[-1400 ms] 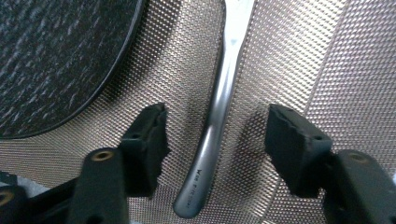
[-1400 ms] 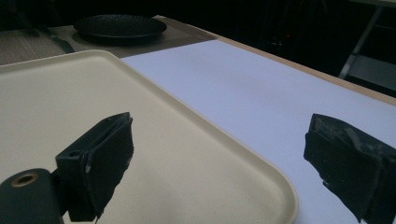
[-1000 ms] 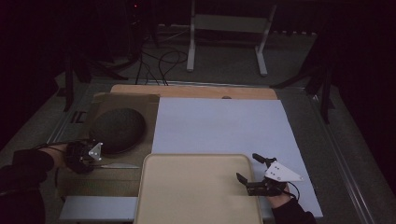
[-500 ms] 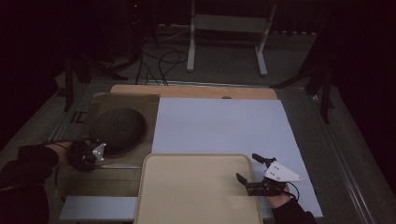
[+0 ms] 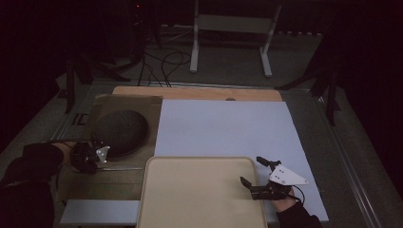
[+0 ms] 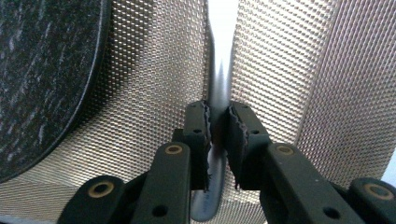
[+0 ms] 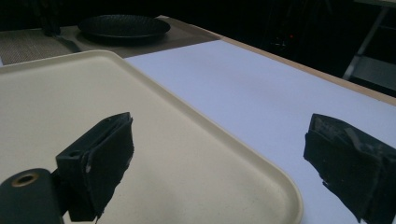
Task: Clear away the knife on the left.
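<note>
Left gripper [image 6: 217,135] jaws clamped on thin grey metal utensil handle [image 6: 219,79], long axis running straight ahead, beside black round plate [image 5: 119,130]. Right gripper [image 5: 259,172] jaws apart over cream tray [image 5: 190,199].

Table [image 5: 304,102] — white sheet [image 5: 223,126], woven mat [image 5: 114,183], beige tray [image 5: 199,194] on top.

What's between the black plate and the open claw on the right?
In the high view, the beige tray lies between the black plate and the right gripper, with woven mat beside the plate.
</note>
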Demonstrator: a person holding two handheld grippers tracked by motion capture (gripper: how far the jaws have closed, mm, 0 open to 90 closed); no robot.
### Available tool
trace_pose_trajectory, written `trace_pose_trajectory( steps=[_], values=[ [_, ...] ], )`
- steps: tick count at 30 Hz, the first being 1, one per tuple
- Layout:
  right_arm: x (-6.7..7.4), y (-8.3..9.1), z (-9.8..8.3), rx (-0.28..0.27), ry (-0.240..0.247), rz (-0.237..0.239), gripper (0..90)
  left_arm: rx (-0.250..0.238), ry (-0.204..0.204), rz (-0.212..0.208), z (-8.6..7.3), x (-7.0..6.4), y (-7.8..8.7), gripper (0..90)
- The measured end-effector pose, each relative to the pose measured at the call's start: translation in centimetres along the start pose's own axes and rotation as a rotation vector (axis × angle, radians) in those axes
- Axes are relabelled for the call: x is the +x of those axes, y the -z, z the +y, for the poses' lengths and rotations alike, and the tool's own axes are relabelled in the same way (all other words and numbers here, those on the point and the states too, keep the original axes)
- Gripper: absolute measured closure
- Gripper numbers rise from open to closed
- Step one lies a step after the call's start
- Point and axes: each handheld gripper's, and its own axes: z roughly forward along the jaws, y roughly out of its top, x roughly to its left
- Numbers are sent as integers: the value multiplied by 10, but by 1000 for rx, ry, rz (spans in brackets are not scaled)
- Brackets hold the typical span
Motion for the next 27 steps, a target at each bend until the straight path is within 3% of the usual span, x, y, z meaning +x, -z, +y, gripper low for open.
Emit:
trace_pose_trajectory(
  steps=[15,16,19,20,23,27],
  values=[
    [-1,1,1,-1,3,-17,80,-35,47,20,-4,-7,7,799],
    [-1,1,1,0,2,-17,80,-41,74,16,-4,-7,9,799],
    [-1,2,1,-1,1,-19,80,-51,103,11,-6,-7,15,800],
    [-1,1,1,-2,1,-20,80,-54,87,15,-7,-9,17,800],
    [-1,2,2,-3,1,-22,80,-56,103,15,-6,-11,20,799],
    [-1,2,2,-3,2,-24,80,-48,146,17,-4,-13,27,800]
  ],
)
